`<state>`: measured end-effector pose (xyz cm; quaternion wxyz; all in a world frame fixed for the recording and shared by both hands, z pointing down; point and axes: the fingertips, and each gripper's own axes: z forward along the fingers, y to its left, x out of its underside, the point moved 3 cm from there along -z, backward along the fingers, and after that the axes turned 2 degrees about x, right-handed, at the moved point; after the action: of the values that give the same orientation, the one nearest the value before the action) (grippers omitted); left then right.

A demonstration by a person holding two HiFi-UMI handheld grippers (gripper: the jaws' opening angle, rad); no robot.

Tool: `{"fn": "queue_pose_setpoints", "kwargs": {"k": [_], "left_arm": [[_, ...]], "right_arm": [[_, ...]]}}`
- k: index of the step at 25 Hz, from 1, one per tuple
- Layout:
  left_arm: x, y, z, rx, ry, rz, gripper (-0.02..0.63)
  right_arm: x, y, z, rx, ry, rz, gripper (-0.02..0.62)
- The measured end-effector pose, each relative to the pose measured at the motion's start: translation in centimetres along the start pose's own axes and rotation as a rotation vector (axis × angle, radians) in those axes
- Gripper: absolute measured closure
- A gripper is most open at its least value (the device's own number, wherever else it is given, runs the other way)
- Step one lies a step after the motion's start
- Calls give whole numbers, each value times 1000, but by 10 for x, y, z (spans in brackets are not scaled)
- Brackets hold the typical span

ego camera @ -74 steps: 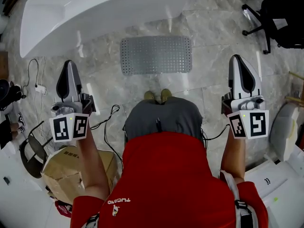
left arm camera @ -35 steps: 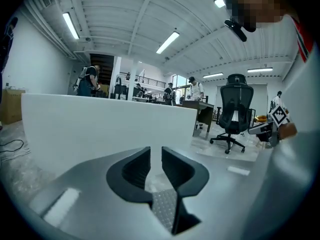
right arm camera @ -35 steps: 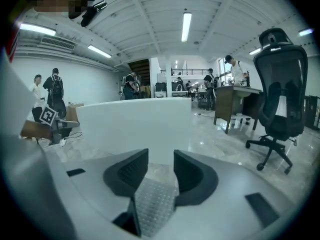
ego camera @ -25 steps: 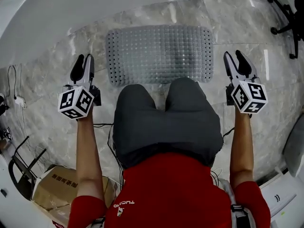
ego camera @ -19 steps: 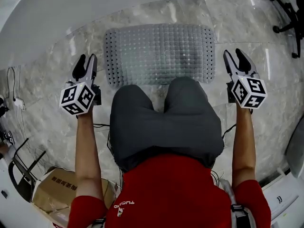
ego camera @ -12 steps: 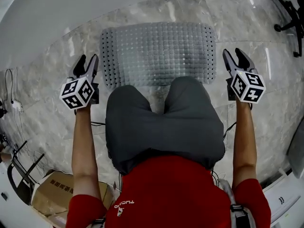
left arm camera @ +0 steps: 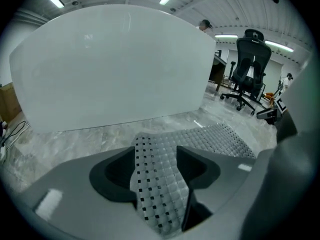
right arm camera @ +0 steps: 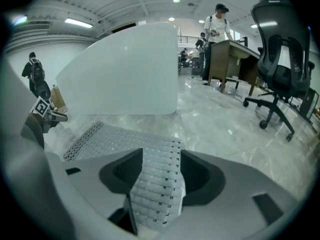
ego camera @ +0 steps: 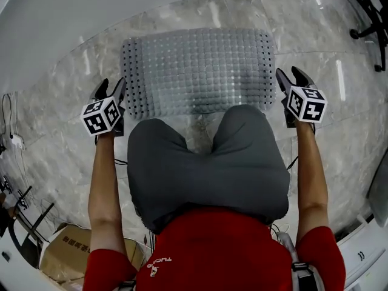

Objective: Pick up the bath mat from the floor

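The grey studded bath mat (ego camera: 197,71) lies flat on the marble floor in front of my knees. My left gripper (ego camera: 112,87) hangs at the mat's left short edge, my right gripper (ego camera: 290,75) at its right short edge, both pointing steeply down. In the left gripper view the left gripper (left arm camera: 156,157) is open and the mat (left arm camera: 160,184) shows in the gap. In the right gripper view the right gripper (right arm camera: 160,159) is likewise open over the mat's (right arm camera: 155,184) end. Both pairs of jaws have just been opening; the pads press on nothing.
A white bathtub (ego camera: 91,5) runs along the far side of the mat. An office chair (ego camera: 370,11) stands at the far right and a cardboard box (ego camera: 57,256) at the near left. In the right gripper view people stand by a desk (right arm camera: 235,51).
Both grippers have sunk toward the floor and now sit at the mat's two short edges. Their jaws stand wider. The person has crouched lower, so the mat looks larger.
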<state>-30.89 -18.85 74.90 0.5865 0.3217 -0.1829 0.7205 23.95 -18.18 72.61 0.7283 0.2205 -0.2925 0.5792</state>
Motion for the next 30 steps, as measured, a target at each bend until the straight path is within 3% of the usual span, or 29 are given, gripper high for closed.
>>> {"fn": "queue_pose_setpoints", "kwargs": {"k": [7, 16, 30], "left_arm": [[45, 22, 38, -28, 137, -49, 341], [80, 37, 73, -34, 242, -69, 310], [108, 45, 111, 22, 357, -117, 261]], "right_arm": [[40, -11, 46, -28, 113, 34, 367], [90, -26, 93, -25, 244, 112, 334], [118, -39, 134, -27, 349, 132, 307]]}}
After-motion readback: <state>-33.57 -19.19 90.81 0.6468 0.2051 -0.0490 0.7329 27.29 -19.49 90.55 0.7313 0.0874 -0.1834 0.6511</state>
